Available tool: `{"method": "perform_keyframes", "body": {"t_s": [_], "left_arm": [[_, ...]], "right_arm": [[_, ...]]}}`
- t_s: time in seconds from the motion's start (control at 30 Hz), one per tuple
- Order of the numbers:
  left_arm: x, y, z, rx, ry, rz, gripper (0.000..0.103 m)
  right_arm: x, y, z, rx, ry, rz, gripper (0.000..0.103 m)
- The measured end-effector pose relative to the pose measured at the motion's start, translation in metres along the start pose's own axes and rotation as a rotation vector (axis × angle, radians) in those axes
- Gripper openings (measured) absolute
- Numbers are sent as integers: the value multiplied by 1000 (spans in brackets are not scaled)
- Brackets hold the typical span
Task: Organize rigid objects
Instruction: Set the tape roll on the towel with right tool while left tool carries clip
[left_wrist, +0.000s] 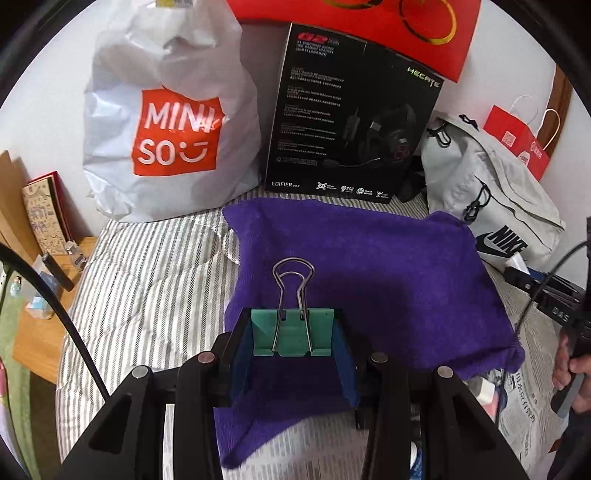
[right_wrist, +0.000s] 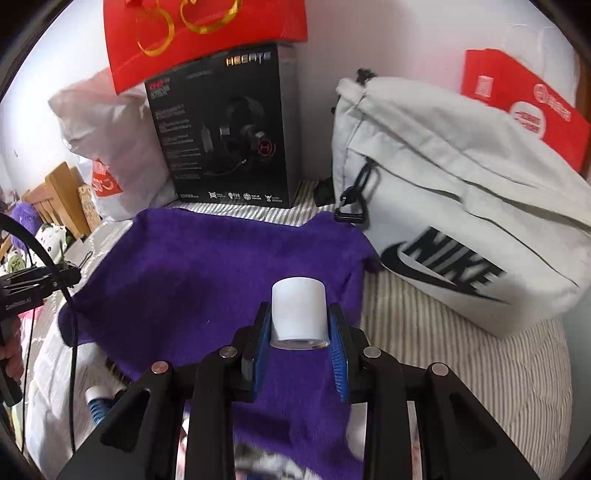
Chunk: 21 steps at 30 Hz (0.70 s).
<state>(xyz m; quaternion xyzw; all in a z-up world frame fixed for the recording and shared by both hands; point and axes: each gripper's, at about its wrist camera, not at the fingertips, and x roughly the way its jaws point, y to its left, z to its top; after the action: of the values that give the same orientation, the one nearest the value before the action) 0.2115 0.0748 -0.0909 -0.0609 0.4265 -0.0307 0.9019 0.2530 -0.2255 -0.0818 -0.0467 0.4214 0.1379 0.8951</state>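
My left gripper (left_wrist: 293, 332) is shut on a green binder clip (left_wrist: 291, 334), whose silver wire handles point away from me. The clip hangs over a purple towel (left_wrist: 369, 266) spread on the bed. In the right wrist view my right gripper (right_wrist: 300, 328) is shut on a small white roll (right_wrist: 299, 314), its blue pads pressing both sides. That roll is also above the purple towel (right_wrist: 207, 273). The other gripper (right_wrist: 26, 288) shows at the left edge of the right wrist view, and a hand on a handle (left_wrist: 569, 365) shows at the right edge of the left wrist view.
Behind the towel stand a white Miniso bag (left_wrist: 166, 122), a black headset box (left_wrist: 351, 118) and a grey Nike bag (right_wrist: 461, 206). Red paper bags (left_wrist: 517, 140) lean at the wall. Striped bedding (left_wrist: 147, 280), newspaper (left_wrist: 528, 406) and a wooden side table (left_wrist: 40, 332) surround the towel.
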Motion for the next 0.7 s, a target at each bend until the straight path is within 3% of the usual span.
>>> {"method": "perform_keyframes", "body": {"t_s": [0.3,0.7], "left_arm": [[24,5,7,-3,29,-8,39],[52,-1,21,-5,66,-49,39]], "right_arm": [[84,7,20,-2,123,-20,30],[113,14,24,-30,224,-33,31]]}}
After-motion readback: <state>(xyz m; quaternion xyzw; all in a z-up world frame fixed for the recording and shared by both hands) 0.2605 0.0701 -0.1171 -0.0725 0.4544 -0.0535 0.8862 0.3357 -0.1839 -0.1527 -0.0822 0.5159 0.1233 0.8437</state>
